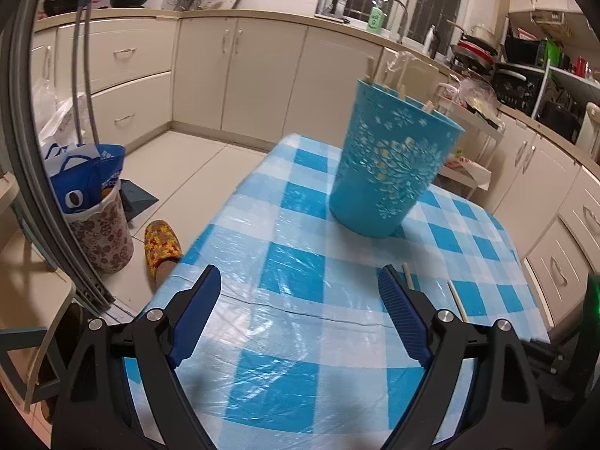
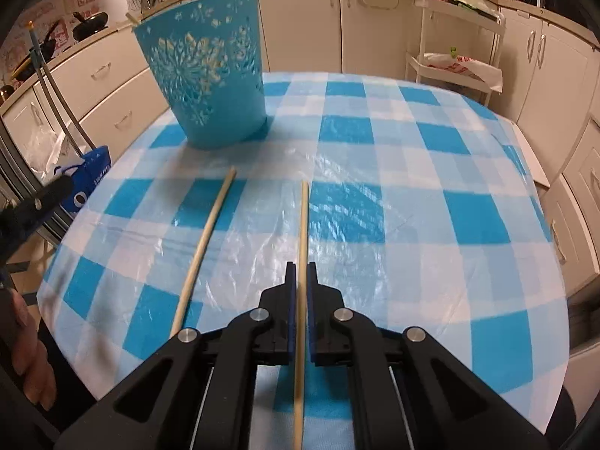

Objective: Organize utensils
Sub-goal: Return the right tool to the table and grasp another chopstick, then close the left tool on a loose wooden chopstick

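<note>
My right hand-held gripper (image 2: 301, 268) is pinching a wooden chopstick (image 2: 303, 225), jaws pressed onto its shaft. The stick's long axis runs straight ahead along the fingers: one end pokes forward over the checked tabletop (image 2: 412, 202), the other trails back under the gripper body. It looks low, at or just off the tabletop; I cannot tell which.

A second chopstick (image 2: 210, 240) lies loose just left of the pinched one, nearly parallel, its far end angled slightly right toward the holder.

The blue perforated utensil holder (image 2: 210, 82) stands ahead and to the left of my right gripper, well beyond the stick's forward tip. Chopstick ends already show above its rim.

My left hand-held gripper (image 1: 300, 288) is spread wide, nothing between the jaws. From it, the holder (image 1: 390, 165) is ahead and a little right, and both chopsticks lie off its right finger.

Judgement: the right hand carries the stick, so the move turns on lifting, swinging forward-left, and tipping the long axis near upright to drop it through the rim.
</note>
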Demonstrator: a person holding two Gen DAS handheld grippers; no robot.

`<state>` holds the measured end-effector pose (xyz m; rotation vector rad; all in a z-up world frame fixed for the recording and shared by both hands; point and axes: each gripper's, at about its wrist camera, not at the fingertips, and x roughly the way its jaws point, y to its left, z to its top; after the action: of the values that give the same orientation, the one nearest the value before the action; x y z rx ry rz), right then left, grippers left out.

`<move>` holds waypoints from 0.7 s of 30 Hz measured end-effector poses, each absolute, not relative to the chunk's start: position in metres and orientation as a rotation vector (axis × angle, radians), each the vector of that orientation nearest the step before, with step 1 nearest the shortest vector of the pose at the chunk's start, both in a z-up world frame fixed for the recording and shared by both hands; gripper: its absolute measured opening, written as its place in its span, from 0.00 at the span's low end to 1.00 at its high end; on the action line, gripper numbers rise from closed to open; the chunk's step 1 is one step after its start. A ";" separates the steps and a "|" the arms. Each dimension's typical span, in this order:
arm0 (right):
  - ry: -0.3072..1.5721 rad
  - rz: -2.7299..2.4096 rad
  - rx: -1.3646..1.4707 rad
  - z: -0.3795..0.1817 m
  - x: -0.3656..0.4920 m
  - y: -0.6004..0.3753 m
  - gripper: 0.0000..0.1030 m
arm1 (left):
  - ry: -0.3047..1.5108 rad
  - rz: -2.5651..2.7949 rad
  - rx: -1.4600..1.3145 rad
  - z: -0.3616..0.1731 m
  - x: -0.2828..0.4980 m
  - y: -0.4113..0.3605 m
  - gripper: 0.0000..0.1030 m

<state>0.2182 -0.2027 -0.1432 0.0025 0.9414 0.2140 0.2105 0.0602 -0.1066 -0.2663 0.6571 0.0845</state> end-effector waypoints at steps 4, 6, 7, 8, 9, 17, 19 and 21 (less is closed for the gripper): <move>0.943 0.220 -0.011 -0.144 0.235 -0.196 0.06 | 0.692 0.041 -0.222 -0.108 0.219 0.041 0.80; 0.951 0.224 -0.013 -0.147 0.242 -0.194 0.06 | 0.707 0.022 -0.200 -0.108 0.224 0.032 0.80; 0.961 0.225 -0.017 -0.150 0.244 -0.194 0.06 | 0.713 0.014 -0.188 -0.109 0.226 0.027 0.80; 0.970 0.227 -0.019 -0.152 0.246 -0.194 0.06 | 0.720 0.005 -0.175 -0.109 0.228 0.021 0.80; 0.965 0.234 -0.016 -0.154 0.246 -0.196 0.06 | 0.727 -0.002 -0.163 -0.109 0.230 0.015 0.80; 0.939 0.243 0.061 -0.155 0.241 -0.221 0.06 | 0.790 -0.056 -0.071 -0.115 0.252 -0.028 0.80; 0.940 0.249 0.112 -0.156 0.242 -0.228 0.06 | 0.812 -0.072 -0.039 -0.118 0.258 -0.040 0.80; 0.942 0.260 0.149 -0.157 0.244 -0.233 0.06 | 0.838 -0.086 -0.018 -0.122 0.267 -0.051 0.79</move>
<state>0.2435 -0.2329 -0.1571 0.1491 0.9421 0.2604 0.2666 -0.0506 -0.1219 -0.0179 0.8379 -0.0862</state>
